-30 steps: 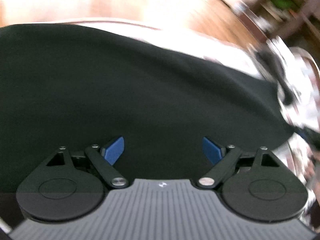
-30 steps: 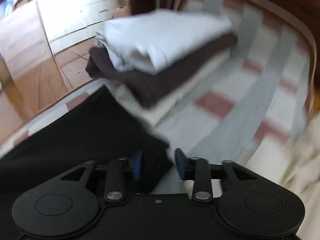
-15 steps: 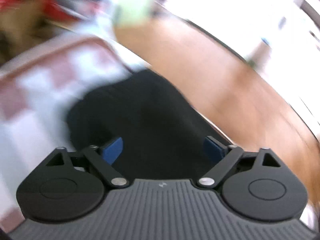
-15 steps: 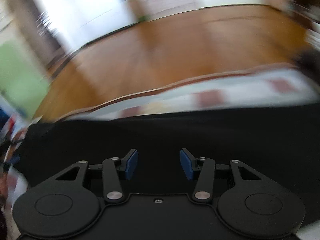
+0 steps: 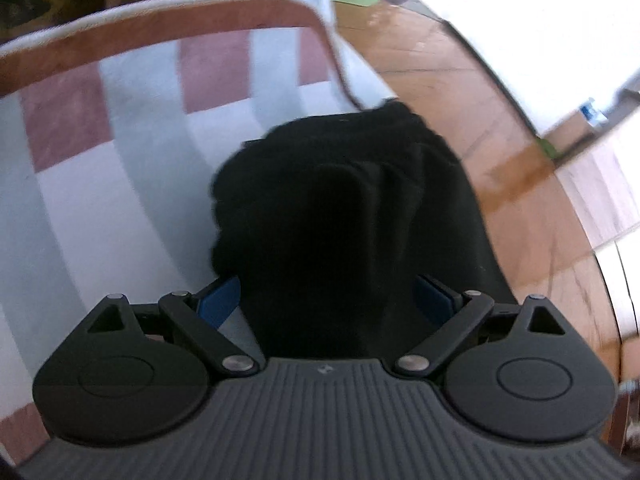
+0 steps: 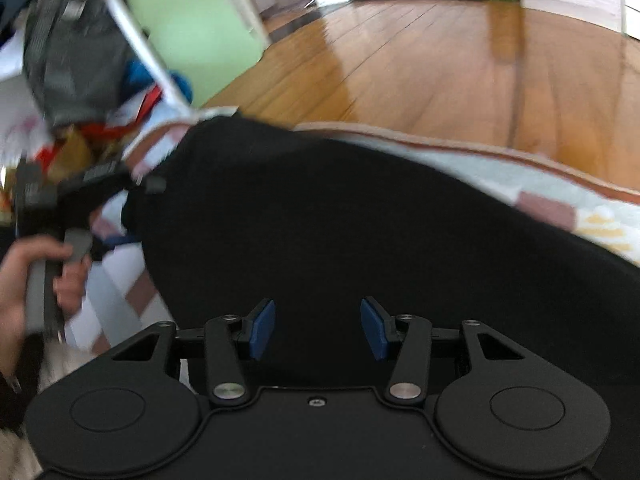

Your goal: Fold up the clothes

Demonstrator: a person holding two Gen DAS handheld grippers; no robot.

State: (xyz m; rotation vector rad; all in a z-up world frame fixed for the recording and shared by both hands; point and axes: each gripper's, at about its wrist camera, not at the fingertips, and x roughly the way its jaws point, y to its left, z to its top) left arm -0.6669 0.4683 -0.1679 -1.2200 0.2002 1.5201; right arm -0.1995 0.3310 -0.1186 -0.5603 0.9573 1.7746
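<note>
Both grippers are matte black with round side discs, silver pivot screws and blue pads. The left gripper (image 5: 327, 299) has a ribbed grey housing; the right gripper (image 6: 318, 329) has a smooth black one.

**Left gripper over black cloth**

Left gripper (image 5: 326, 298) points down at a bunched black garment (image 5: 340, 208) on a checked blanket (image 5: 120, 152) of white, grey and dull red. Jaws wide, blue pads (image 5: 220, 300) either side of the cloth; contact unclear. Wood floor (image 5: 500, 128) to the right. Blanket edge trimmed brown.
</note>
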